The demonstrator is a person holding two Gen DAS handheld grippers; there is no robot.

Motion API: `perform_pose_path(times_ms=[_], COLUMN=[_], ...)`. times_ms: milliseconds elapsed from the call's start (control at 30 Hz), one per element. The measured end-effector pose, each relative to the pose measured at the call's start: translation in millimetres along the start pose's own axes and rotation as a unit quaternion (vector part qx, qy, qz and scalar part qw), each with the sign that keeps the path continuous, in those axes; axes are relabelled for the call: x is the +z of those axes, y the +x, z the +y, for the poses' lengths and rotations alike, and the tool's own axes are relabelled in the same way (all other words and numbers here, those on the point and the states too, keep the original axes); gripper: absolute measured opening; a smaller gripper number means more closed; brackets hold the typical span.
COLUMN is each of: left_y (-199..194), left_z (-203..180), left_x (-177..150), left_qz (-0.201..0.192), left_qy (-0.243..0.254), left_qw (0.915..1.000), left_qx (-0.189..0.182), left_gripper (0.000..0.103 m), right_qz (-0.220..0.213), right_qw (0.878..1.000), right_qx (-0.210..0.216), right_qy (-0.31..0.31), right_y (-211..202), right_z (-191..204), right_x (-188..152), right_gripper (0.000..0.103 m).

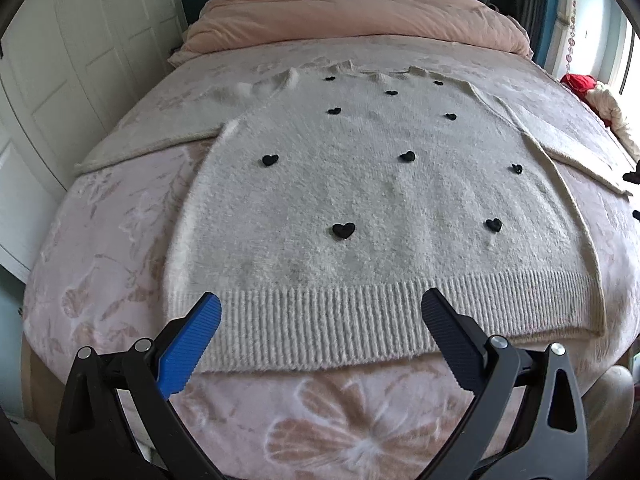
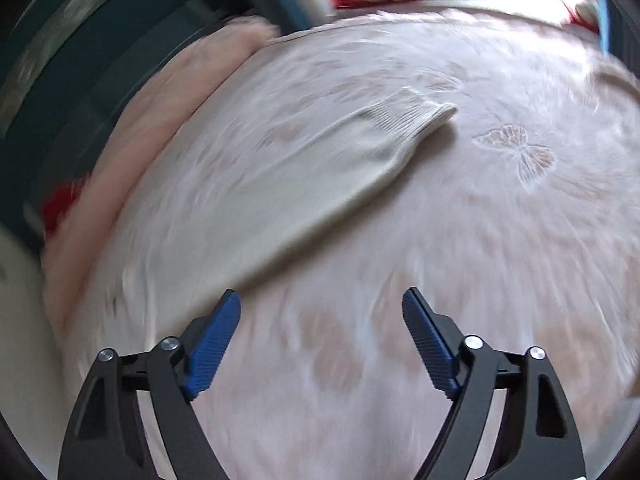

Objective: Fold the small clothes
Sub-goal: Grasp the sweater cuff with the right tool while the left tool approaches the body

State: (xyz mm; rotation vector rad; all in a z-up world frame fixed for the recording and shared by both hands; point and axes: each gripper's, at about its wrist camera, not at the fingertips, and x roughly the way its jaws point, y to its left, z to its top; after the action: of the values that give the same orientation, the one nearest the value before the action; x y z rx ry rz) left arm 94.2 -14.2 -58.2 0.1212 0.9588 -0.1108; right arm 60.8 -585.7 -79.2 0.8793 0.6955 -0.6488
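Sweater flat on bed, folded quilt behind it

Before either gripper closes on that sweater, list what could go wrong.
1. The left gripper hovers open over the ribbed hem; a shallow bite may pinch only the top layer, or catch the floral blanket too.
2. The right wrist view is motion-blurred, so the right gripper, open with nothing between its jaws, may miss the sleeve cuff.
3. Both sleeves lie spread, so lifting the hem could drag them askew.
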Motion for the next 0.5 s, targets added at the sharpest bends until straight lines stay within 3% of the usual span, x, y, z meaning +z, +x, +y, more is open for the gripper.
perform_pose_path(times_ms=[200, 233, 333, 400, 500], left_y=[21.8, 26.1, 36.5, 42.1, 46.9], left_z=[2.4, 3.3, 7.2, 11.9, 22.4], left_x=[10.3, 12.8, 17.8, 21.6, 27.6], left_qz=[0.016, 0.021, 0.030, 0.031, 0.031], left_qy=[-0.023, -0.027, -0.039, -0.049, -0.069], left_qw=[0.9995, 0.9993, 0.9986, 0.9981, 0.9966], left_qx=[-0.012, -0.014, -0.018, -0.022, -0.032], left_gripper=[0.098, 0.098, 0.098, 0.098, 0.098], right_qz=[-0.006, -0.005, -0.002, -0.016, -0.060], right_qw=[0.998, 0.998, 0.996, 0.996, 0.995], right_qx=[-0.008, -0.007, -0.005, 0.013, 0.076], right_qy=[0.058, 0.068, 0.085, 0.090, 0.036], right_y=[54.1, 63.3, 80.1, 77.9, 53.9], right_z=[-20.4, -23.2, -24.1, -15.0, 38.5], right_x=[57.0, 62.8, 72.1, 76.0, 84.5], right_gripper=[0.062, 0.053, 0.010, 0.009, 0.009])
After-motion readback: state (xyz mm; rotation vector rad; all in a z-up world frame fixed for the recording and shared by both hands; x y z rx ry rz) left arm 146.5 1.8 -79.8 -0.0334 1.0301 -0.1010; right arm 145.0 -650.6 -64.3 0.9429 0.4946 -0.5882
